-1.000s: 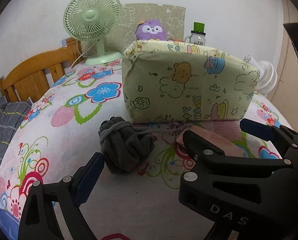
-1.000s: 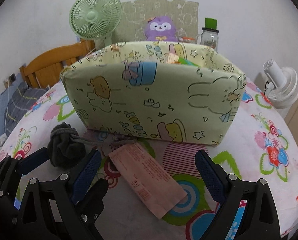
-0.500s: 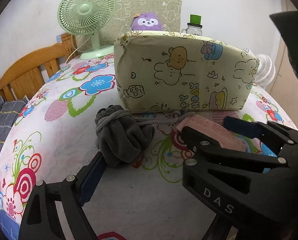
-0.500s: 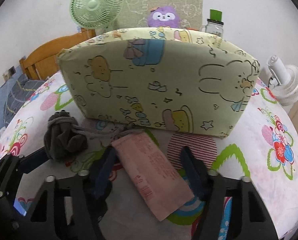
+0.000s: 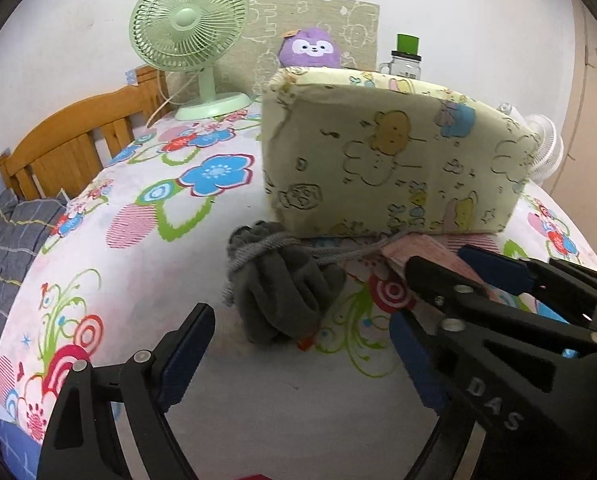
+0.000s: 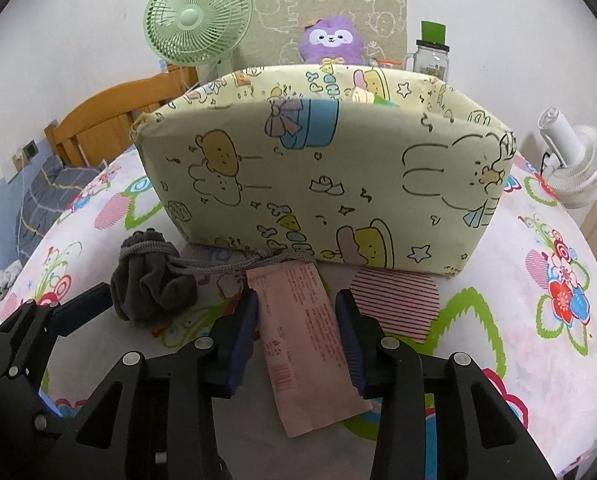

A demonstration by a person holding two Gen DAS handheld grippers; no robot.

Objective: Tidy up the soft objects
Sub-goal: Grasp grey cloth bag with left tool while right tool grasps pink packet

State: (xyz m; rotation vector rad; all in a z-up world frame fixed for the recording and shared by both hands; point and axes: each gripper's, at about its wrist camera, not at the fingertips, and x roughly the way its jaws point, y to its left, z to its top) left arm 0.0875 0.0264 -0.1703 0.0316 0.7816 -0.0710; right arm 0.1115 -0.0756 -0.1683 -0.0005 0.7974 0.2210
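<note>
A grey drawstring pouch (image 5: pixel 282 284) lies on the flowered table cover, in front of a yellow cartoon-print fabric bin (image 5: pixel 394 160). My left gripper (image 5: pixel 298 348) is open, its fingers on either side just short of the pouch. A flat pink packet (image 6: pixel 302 336) lies in front of the bin (image 6: pixel 322 184). My right gripper (image 6: pixel 296 336) straddles the packet, its blue pads close to both edges; contact is unclear. The pouch (image 6: pixel 150 280) lies to its left, with its cord running to the packet. The bin's contents are mostly hidden.
A green desk fan (image 5: pixel 190 32), a purple plush (image 6: pixel 332 40) and a glass jar with a green lid (image 6: pixel 432 54) stand behind the bin. A white fan (image 6: pixel 574 164) is at the right. A wooden bed frame (image 5: pixel 74 140) is at the left.
My right gripper has moved forward over the pink packet and narrowed around it. My left gripper has edged closer to the grey pouch.
</note>
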